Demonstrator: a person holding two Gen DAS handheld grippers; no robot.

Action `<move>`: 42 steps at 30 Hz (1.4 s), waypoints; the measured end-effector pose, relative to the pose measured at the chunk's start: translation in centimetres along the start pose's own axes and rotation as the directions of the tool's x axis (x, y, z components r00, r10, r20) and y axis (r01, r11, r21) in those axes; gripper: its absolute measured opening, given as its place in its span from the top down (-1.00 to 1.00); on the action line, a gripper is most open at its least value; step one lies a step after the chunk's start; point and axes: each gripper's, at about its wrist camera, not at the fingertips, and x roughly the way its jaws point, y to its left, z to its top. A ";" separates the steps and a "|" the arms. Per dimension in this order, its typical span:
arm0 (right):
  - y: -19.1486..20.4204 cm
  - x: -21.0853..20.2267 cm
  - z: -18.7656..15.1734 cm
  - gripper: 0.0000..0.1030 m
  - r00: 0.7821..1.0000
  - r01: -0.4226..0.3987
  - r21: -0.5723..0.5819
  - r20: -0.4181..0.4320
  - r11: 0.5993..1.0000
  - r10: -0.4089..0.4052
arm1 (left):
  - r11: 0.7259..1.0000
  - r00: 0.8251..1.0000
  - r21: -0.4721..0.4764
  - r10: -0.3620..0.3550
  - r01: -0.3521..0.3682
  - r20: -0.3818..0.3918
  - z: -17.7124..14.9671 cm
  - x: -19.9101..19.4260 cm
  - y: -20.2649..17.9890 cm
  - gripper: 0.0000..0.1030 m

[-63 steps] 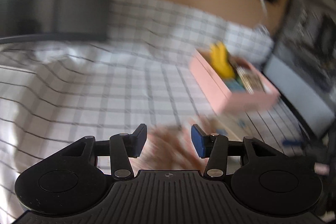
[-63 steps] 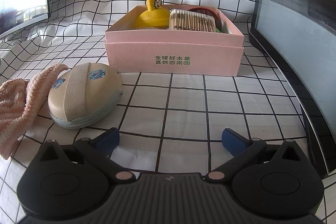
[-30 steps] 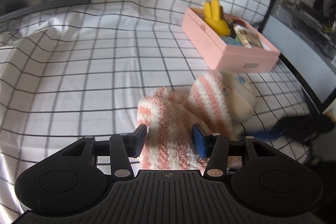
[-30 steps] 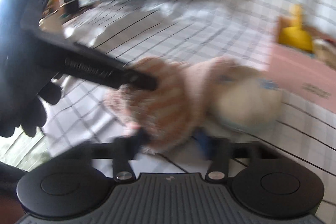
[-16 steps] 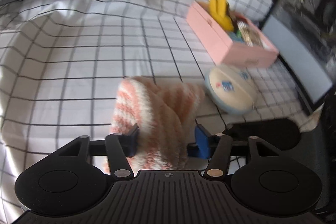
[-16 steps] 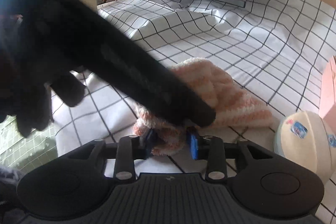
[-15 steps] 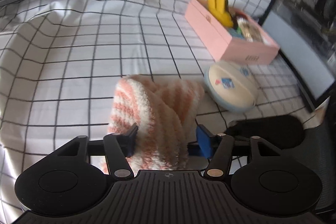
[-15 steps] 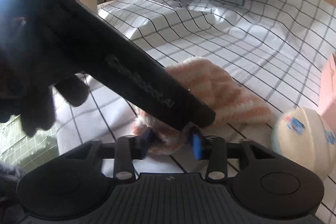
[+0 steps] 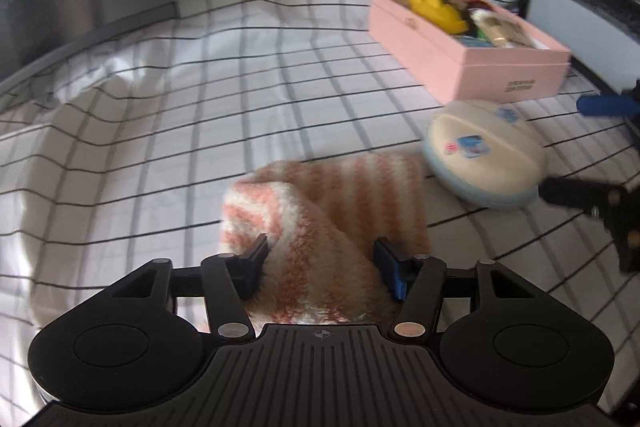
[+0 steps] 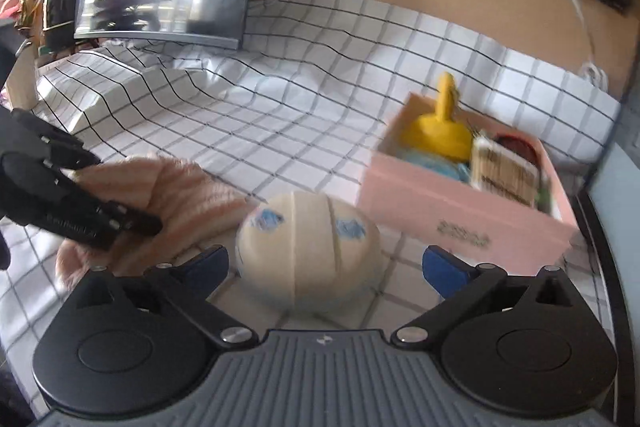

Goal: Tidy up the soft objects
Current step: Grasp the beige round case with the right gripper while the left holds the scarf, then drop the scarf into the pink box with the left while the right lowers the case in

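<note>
Left tool (image 9: 320,259) gripping the folded pink-and-white striped towel (image 9: 340,203), fingers pressing into the fluffy pile from both sides. Holding at the near end of the fold, probably so the doubled layer keeps from springing open. Far end of towel resting on the checked cloth (image 9: 200,107) covering the bench, lying just beside the cream oval pouch (image 9: 484,155); touching or not, cannot tell.

Right tool (image 10: 324,263) spread wide, clamping nothing. Hovering with its 2 blue-padded fingers (image 10: 444,267) flanking the pouch (image 10: 308,251), apparently lining up for a grasp across the short axis. Pads looking clear of the pouch sides, though motion blur making contact hard to judge.

Pouch sitting on the cloth between towel (image 10: 172,199) and pink box (image 10: 468,203), near the box's front wall. Box open-topped, already carrying a yellow toy (image 10: 440,131), a pack of cotton swabs (image 10: 504,167) and other small items. Likely serving as the collecting place, hence the pouch lying so near.

Judging the step: 1 tool pinning the soft fold in place, the other preparing to take the pouch. Towel likely slumping if released; pouch looking padded, probably yielding under the pads. Box fairly full, so fitting more things needing care.
</note>
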 end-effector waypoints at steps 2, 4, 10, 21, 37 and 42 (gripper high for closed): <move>0.5 1.5 0.7 -1.00 1.000 -0.016 -0.026 -0.002 1.000 0.016 | 0.999 1.000 -0.032 0.011 -0.011 -0.012 -0.4 0.2 1.1 -0.20; 0.6 3.2 1.1 -1.00 0.999 -0.027 -0.034 -0.033 0.999 0.026 | 0.997 1.000 -0.076 -0.021 0.021 -0.001 -0.6 0.1 2.0 -0.19; -1.1 6.1 1.3 -1.00 0.993 -0.022 0.117 -0.116 0.993 0.035 | 0.985 0.997 -0.157 -0.075 0.076 0.009 -0.6 -0.5 2.0 -0.27; -0.6 3.4 1.0 -0.96 0.992 -0.028 0.088 -0.116 0.996 0.038 | 0.996 0.999 -0.079 -0.048 0.050 0.019 -1.2 -1.3 0.1 0.16; -4.3 -9.1 -2.2 -0.96 0.984 0.174 0.136 0.026 0.975 -0.179 | 0.937 0.917 0.120 -0.347 0.329 0.197 7.8 -9.6 -3.9 0.53; -5.8 -10.4 -3.0 -0.96 0.975 0.203 0.198 0.053 0.959 -0.218 | 0.903 0.819 0.154 -0.430 0.402 0.381 16.8 -10.7 -5.8 0.52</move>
